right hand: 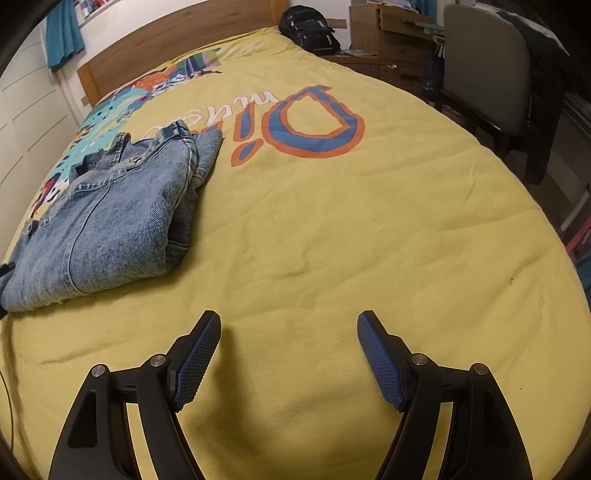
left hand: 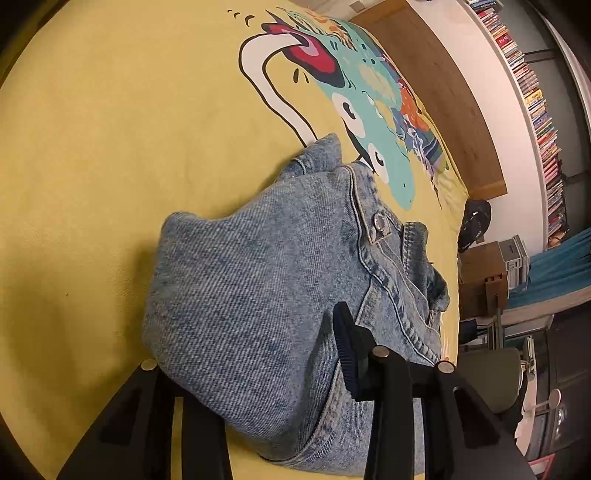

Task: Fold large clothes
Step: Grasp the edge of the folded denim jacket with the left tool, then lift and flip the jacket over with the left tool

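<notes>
A folded pair of light blue jeans (left hand: 258,266) lies on a yellow bedspread (left hand: 110,147) printed with a cartoon dinosaur. In the left wrist view the folded denim bulges up between the fingers of my left gripper (left hand: 266,354). Its right pad (left hand: 347,354) presses into the cloth, and the left finger is hidden under the fold. In the right wrist view the jeans (right hand: 110,214) sit at the left of the bed. My right gripper (right hand: 288,332) hangs open over bare bedspread (right hand: 332,240), well to the right of the jeans, with nothing between its pads.
A wooden headboard (right hand: 166,40) closes the far end of the bed. Past the bed's far corner are a black backpack (right hand: 310,29) and a wooden desk (right hand: 391,40), with a grey chair (right hand: 487,74) on the right. Bookshelves (left hand: 535,92) line the wall.
</notes>
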Demonstrator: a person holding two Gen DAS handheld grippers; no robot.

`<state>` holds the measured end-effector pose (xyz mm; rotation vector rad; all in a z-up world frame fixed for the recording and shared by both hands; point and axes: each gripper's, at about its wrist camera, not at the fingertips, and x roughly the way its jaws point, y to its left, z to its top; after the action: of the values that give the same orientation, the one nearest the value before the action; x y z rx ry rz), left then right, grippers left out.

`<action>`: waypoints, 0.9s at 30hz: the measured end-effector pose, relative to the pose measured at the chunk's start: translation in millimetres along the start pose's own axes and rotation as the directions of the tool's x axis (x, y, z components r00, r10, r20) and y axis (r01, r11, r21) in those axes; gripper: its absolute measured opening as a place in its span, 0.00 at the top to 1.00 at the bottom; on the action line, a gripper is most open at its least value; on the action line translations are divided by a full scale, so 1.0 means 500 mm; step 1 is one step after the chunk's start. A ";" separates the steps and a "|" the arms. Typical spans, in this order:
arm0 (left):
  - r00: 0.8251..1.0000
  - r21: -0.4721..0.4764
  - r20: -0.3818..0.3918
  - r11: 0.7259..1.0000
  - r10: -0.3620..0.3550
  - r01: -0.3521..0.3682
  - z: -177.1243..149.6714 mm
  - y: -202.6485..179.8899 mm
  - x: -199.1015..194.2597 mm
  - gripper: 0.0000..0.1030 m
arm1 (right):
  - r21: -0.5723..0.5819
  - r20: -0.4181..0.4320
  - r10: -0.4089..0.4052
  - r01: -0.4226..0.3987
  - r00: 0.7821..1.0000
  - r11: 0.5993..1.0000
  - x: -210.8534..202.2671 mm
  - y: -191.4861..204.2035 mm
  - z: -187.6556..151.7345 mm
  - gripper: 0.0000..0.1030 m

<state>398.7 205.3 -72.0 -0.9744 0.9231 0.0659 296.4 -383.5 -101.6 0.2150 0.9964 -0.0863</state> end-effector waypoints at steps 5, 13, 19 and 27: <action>1.000 0.005 0.010 1.000 0.014 -0.014 -0.002 -0.005 -0.005 0.74 | -0.018 0.002 -0.016 0.016 1.000 1.000 -0.001 -0.009 -0.003 0.25; 1.000 0.023 0.024 1.000 0.014 -0.015 -0.002 -0.019 -0.016 0.85 | -0.013 0.005 -0.022 0.022 1.000 1.000 -0.006 -0.026 -0.008 0.25; 0.999 0.055 0.034 0.998 0.012 -0.014 -0.008 -0.042 -0.025 0.88 | -0.009 0.010 -0.025 0.025 1.000 1.000 -0.014 -0.035 -0.009 0.25; 0.999 0.078 0.047 0.997 -0.019 0.016 -0.009 -0.071 -0.042 0.89 | 0.000 0.014 -0.021 0.021 1.000 1.000 -0.027 -0.044 -0.011 0.25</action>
<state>398.0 188.2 -34.2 -0.9048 0.8673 0.0378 280.9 -404.3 -96.3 0.2035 0.9852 -0.1071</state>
